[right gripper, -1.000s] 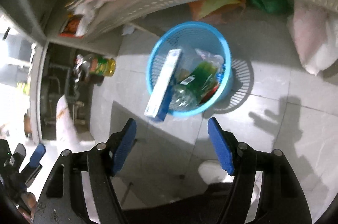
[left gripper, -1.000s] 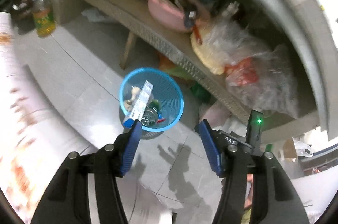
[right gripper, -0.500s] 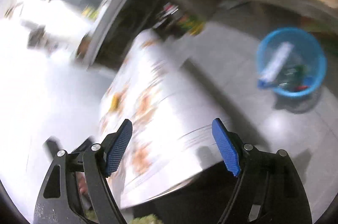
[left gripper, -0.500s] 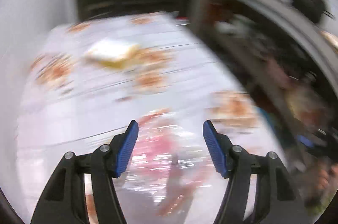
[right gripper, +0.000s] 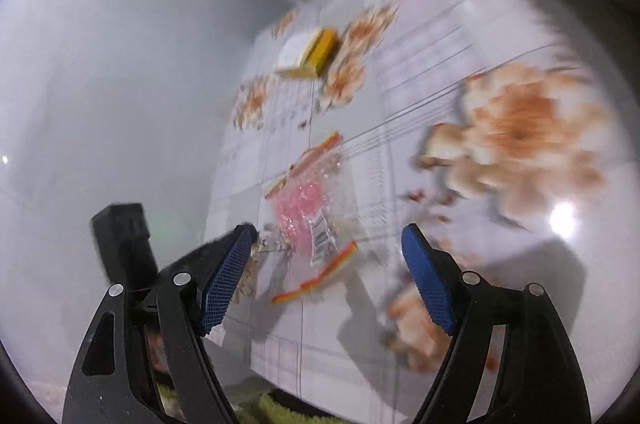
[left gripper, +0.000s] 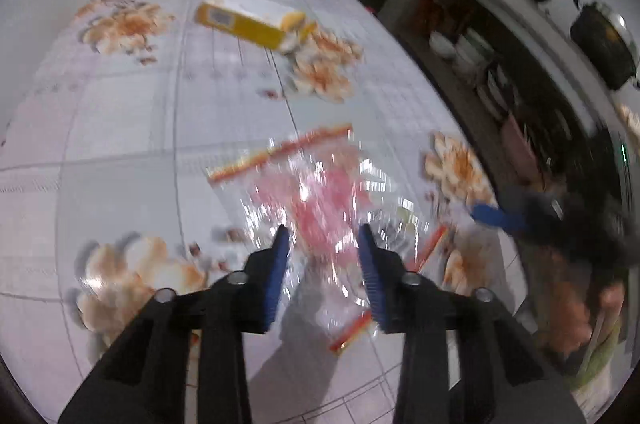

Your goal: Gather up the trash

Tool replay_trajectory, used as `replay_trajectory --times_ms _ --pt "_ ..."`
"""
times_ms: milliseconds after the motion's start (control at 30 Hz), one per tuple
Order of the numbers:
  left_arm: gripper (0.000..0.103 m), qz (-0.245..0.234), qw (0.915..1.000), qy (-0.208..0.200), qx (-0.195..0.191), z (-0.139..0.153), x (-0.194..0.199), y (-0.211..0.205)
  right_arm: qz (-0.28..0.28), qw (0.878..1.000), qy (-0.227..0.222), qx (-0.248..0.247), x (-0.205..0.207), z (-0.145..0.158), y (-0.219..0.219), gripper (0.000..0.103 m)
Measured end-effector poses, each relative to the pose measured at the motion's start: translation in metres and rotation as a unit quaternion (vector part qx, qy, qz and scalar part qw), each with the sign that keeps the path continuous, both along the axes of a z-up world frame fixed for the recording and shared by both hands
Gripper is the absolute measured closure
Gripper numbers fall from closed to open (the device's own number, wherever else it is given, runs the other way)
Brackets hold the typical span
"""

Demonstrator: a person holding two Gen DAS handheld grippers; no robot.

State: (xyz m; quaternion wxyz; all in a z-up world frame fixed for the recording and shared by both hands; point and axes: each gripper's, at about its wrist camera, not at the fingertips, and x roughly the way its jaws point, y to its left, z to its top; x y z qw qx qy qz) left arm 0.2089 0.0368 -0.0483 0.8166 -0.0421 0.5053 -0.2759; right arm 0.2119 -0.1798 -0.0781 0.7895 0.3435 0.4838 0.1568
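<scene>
A clear plastic wrapper (left gripper: 320, 200) with pink print and orange-red edges lies on the flowered tablecloth (left gripper: 132, 128). My left gripper (left gripper: 322, 244) is open, its blue fingers on either side of the wrapper's near part. The wrapper also shows in the right wrist view (right gripper: 310, 220). My right gripper (right gripper: 326, 256) is open and empty just above the table, with the wrapper between and beyond its fingers. A yellow and white carton (left gripper: 252, 20) lies farther back on the table; it also shows in the right wrist view (right gripper: 312, 58).
A white wall (right gripper: 120, 72) borders the table's far side. Dark shelves with dishes (left gripper: 472, 52) and a pot (left gripper: 604, 40) stand to the right. My right gripper shows blurred at the left wrist view's right edge (left gripper: 496, 216).
Both grippers swung away from the blue basket on the floor up to the table. The left gripper has come down around the wrapper and its fingers are closer together.
</scene>
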Motion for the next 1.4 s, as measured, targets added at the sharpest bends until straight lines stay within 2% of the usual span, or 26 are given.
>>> replay_trajectory --times_ms 133,200,267,367,467,567,667,767,833,867,900,933,967,1000,1100,1167,1267,1300,1400 --pt "0.085 -0.015 0.9995 -0.006 0.025 -0.012 -0.007 -0.009 0.024 0.999 0.04 -0.009 0.02 -0.02 0.021 0.041" --pt "0.088 -0.022 0.9991 0.002 0.036 -0.02 -0.008 -0.012 0.031 0.999 0.037 0.003 0.023 -0.023 0.026 0.044" --pt "0.089 -0.022 0.9993 -0.001 0.029 -0.022 -0.007 -0.011 0.036 0.999 0.041 0.004 0.023 -0.023 0.027 0.046" --pt "0.089 -0.021 0.9996 0.019 0.004 -0.025 -0.002 -0.008 0.057 0.997 0.047 0.026 0.026 -0.028 0.034 0.054" --pt "0.089 -0.023 0.9995 0.022 -0.001 -0.026 -0.002 -0.008 0.063 0.995 0.058 0.043 0.028 -0.033 0.039 0.07" --pt "0.089 -0.025 0.9996 0.016 0.002 -0.025 -0.003 -0.009 0.056 0.995 0.069 0.042 0.026 -0.039 0.039 0.092" --pt "0.089 -0.025 0.9992 0.028 -0.016 -0.024 0.001 -0.007 0.043 0.996 0.063 0.046 0.017 -0.039 0.031 0.095" --pt "0.088 -0.013 0.999 0.015 -0.04 -0.01 0.014 -0.003 0.022 0.998 0.056 0.036 0.006 -0.035 0.02 0.095" --pt "0.078 0.004 0.9982 0.01 -0.06 0.004 0.034 -0.002 0.003 0.998 0.05 0.035 -0.004 -0.032 0.008 0.095" --pt "0.062 0.018 0.9974 0.011 -0.07 0.009 0.044 0.0 -0.005 0.998 0.049 0.033 -0.009 -0.031 0.002 0.095" --pt "0.046 0.039 0.9955 0.012 -0.086 0.014 0.059 0.001 -0.015 0.998 0.046 0.029 -0.015 -0.029 -0.005 0.095" --pt "0.039 0.061 0.9931 0.014 -0.1 0.019 0.074 0.003 -0.024 0.998 0.042 0.025 -0.02 -0.027 -0.011 0.095" --pt "0.027 0.078 0.991 0.017 -0.107 0.022 0.086 0.003 -0.031 0.998 0.04 0.022 -0.025 -0.025 -0.015 0.095" --pt "0.023 0.1 0.9882 0.022 -0.114 0.024 0.102 0.002 -0.039 0.998 0.037 0.019 -0.031 -0.022 -0.021 0.095" --pt "0.018 0.181 0.974 0.048 -0.127 0.027 0.16 -0.001 -0.058 0.998 0.029 0.014 -0.044 -0.018 -0.032 0.095" --pt "0.017 0.235 0.9611 0.069 -0.128 0.025 0.202 -0.007 -0.065 0.997 0.027 0.014 -0.051 -0.017 -0.042 0.095" --pt "0.017 0.307 0.9464 0.066 -0.077 0.026 0.24 -0.018 -0.072 0.997 0.03 0.021 -0.056 -0.022 -0.049 0.095" --pt "0.017 0.335 0.9387 0.065 -0.052 0.026 0.253 -0.024 -0.076 0.996 0.033 0.025 -0.057 -0.024 -0.051 0.095" --pt "0.017 0.353 0.9331 0.064 -0.022 0.024 0.276 -0.04 -0.081 0.995 0.037 0.032 -0.061 -0.028 -0.058 0.095"
